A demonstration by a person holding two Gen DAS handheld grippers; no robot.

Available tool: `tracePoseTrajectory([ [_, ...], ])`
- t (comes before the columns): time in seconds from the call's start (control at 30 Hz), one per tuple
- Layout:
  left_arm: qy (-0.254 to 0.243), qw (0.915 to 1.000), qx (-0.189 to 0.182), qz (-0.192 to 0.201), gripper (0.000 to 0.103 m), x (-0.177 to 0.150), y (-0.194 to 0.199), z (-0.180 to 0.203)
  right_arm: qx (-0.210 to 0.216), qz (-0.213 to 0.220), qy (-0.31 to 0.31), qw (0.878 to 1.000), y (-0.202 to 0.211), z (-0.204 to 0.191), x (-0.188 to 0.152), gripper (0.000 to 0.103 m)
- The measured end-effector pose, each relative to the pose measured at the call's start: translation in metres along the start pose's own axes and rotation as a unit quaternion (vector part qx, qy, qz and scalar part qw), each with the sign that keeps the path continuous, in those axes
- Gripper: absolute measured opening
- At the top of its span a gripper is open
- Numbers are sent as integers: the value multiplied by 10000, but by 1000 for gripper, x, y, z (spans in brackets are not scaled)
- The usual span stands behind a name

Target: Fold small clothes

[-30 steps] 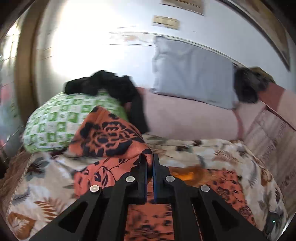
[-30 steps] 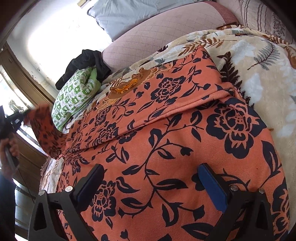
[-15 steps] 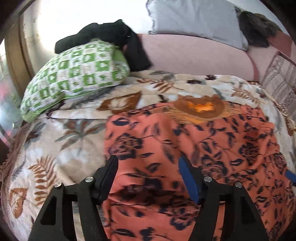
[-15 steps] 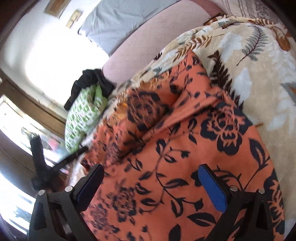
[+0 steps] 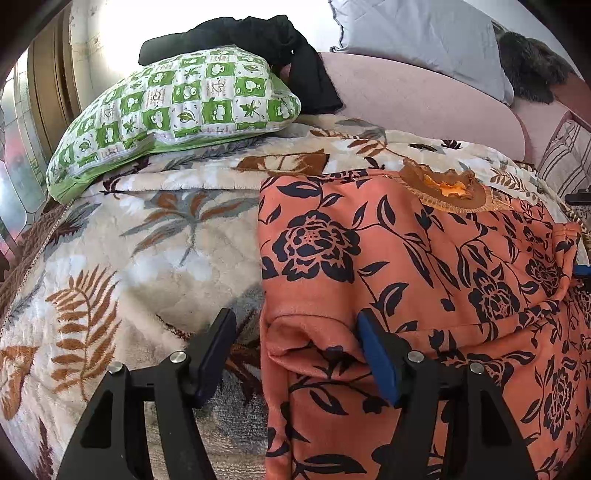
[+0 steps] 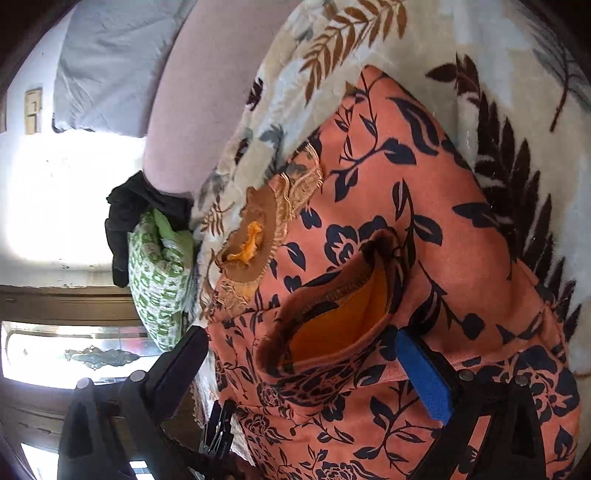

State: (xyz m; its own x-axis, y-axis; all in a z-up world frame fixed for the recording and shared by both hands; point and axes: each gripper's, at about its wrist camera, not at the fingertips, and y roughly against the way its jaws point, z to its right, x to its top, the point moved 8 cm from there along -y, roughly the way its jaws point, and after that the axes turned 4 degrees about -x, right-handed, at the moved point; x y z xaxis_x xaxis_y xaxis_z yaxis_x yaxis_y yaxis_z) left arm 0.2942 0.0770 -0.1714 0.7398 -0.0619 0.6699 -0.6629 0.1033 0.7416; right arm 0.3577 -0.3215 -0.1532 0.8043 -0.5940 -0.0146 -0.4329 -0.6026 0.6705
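Note:
An orange garment with a dark floral print (image 5: 424, 280) lies on the leaf-patterned blanket (image 5: 147, 240), its left side folded in over the body. My left gripper (image 5: 295, 354) is open, its jaws astride the garment's folded left edge near the front. In the right wrist view the same garment (image 6: 424, 229) shows a sleeve cuff (image 6: 332, 332) with orange lining lying on top. My right gripper (image 6: 303, 365) is open, low over that cuff, with the view rolled sideways. The brown embroidered neckline (image 6: 255, 240) lies beyond it.
A green-and-white checked pillow (image 5: 177, 107) lies at the back left with a black garment (image 5: 258, 40) on it. A pink bolster (image 5: 417, 99) and a grey pillow (image 5: 424, 33) line the back. A wooden window frame (image 6: 66, 302) is at the left.
My left gripper carried the garment's left part across, let it go and opened, then drew back to the folded edge. My right gripper stayed open, rolled sideways and moved in over the sleeve cuff.

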Motion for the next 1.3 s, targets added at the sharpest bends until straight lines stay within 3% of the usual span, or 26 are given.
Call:
tracePoseTrajectory([
  [0.1, 249, 9995, -171, -40, 69, 3, 0, -4, -535, -153, 198, 9983, -14, 0, 1, 101],
  [0.13, 309, 9993, -206, -55, 69, 3, 0, -5, -874, -227, 332, 9954, -19, 2, 2, 91],
  [0.17, 316, 9993, -211, -74, 69, 3, -1, -5, -1127, -293, 428, 9923, -24, 5, 2, 60],
  [0.23, 289, 9994, -182, -82, 69, 2, -2, -4, -1678, -411, 678, 9826, -28, 9, 0, 14],
  [0.33, 291, 9994, -162, -54, 69, 3, -1, -3, -2076, -319, 1330, 9686, -23, -6, -4, 10],
  [0.43, 293, 9994, -160, 34, 69, 5, 2, -2, -2251, 131, 2128, 9507, -12, -48, -3, 9],
  [0.5, 260, 9995, -95, 119, 69, 7, 5, -2, -2091, 591, 2620, 9403, 3, -87, -2, 9],
  [0.57, 253, 9995, -28, 193, 69, 9, 6, -3, -1885, 1250, 3188, 9204, 28, -127, -6, 9],
  [0.63, 248, 9995, 14, 200, 69, 11, 5, -4, -1829, 1768, 3445, 9037, 44, -137, -8, 9],
  [0.7, 263, 9996, 41, 138, 69, 11, 1, -5, -1786, 1692, 3249, 9132, 31, -109, -1, 9],
  [0.73, 261, 9996, 46, 80, 69, 10, -1, -5, -1969, 1519, 3109, 9173, 16, -79, 7, 12],
  [0.77, 254, 9997, 50, 52, 69, 9, -2, -5, -2377, 1244, 3002, 9154, -4, -45, 14, 17],
  [0.83, 232, 9997, 82, 55, 69, 8, -2, -6, -2961, 679, 2512, 9190, -28, 11, 17, 19],
  [0.9, 273, 9995, 131, 121, 69, 11, 0, -9, -2508, 993, 2367, 9334, -15, 13, 14, 19],
  [0.97, 316, 9990, 202, 236, 69, 14, 4, -11, -2450, 995, 2157, 9400, -3, 14, 14, 20],
  [1.13, 283, 9985, 384, 269, 71, 15, 5, -16, -3015, 1174, 2048, 9238, 28, 18, 22, 20],
  [1.17, 298, 9985, 406, 209, 71, 14, 3, -17, -2979, 1325, 2078, 9222, 40, 15, 20, 20],
  [1.23, 298, 9986, 430, 33, 71, 11, -3, -18, -2432, 1482, 2265, 9314, 48, -12, 11, 21],
  [1.3, 374, 9983, 390, -228, 73, 4, -12, -20, -1742, 1180, 2376, 9483, 38, -33, -2, 40],
])
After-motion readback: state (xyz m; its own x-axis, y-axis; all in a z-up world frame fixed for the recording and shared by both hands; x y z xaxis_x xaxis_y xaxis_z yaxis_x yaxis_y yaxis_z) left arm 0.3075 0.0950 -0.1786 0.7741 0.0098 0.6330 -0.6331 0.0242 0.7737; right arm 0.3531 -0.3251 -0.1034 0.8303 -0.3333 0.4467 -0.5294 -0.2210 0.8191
